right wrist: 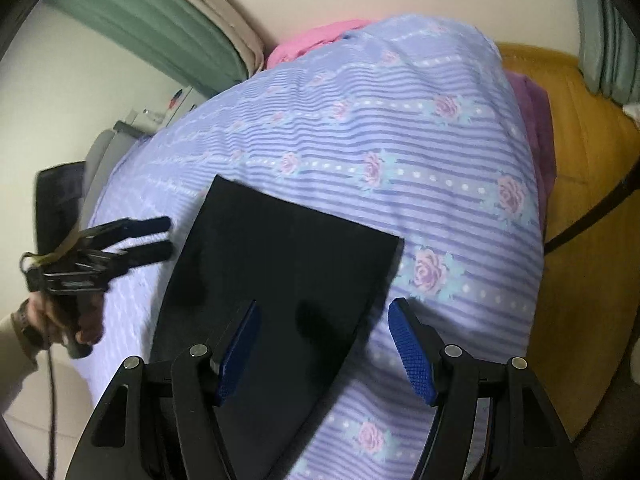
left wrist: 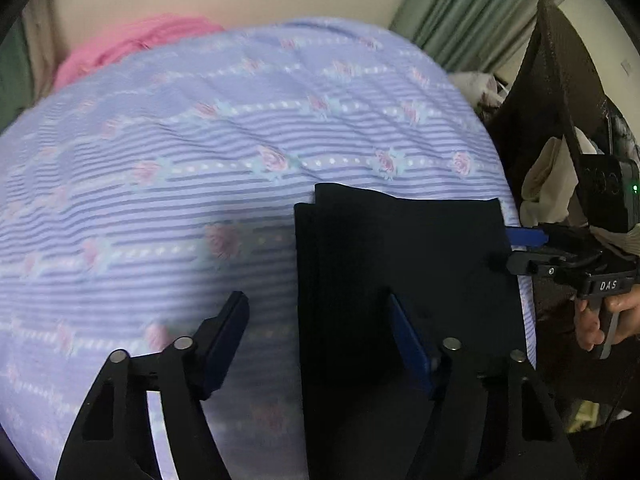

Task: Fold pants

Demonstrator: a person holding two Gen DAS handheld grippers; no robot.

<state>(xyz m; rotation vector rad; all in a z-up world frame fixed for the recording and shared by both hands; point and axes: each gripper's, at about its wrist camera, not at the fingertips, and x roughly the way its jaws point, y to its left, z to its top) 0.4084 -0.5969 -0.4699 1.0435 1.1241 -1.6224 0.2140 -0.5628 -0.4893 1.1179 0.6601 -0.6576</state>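
Black pants [left wrist: 404, 272], folded into a flat rectangle, lie on the lilac rose-striped bedspread [left wrist: 200, 152] near its front right edge. My left gripper [left wrist: 316, 308] is open and points down astride the pants' left edge, one finger over the bedspread and the other over the cloth. The right gripper [left wrist: 502, 249] reaches in at the pants' right edge. In the right wrist view the pants [right wrist: 280, 256] lie under my open right gripper [right wrist: 324, 312], which straddles their right edge. The left gripper [right wrist: 170, 238] hovers beside their left edge with a hand [right wrist: 80, 320] on its grip. Nothing is pinched.
A pink cloth [left wrist: 132, 44] lies at the bed's far end against the wall. Green curtains [left wrist: 472, 8] hang behind. A mustard-yellow surface [right wrist: 592, 200] and a purple cloth [right wrist: 536, 120] border the bed's right side. Dark furniture and clutter [left wrist: 560, 100] stand off the bed's edge.
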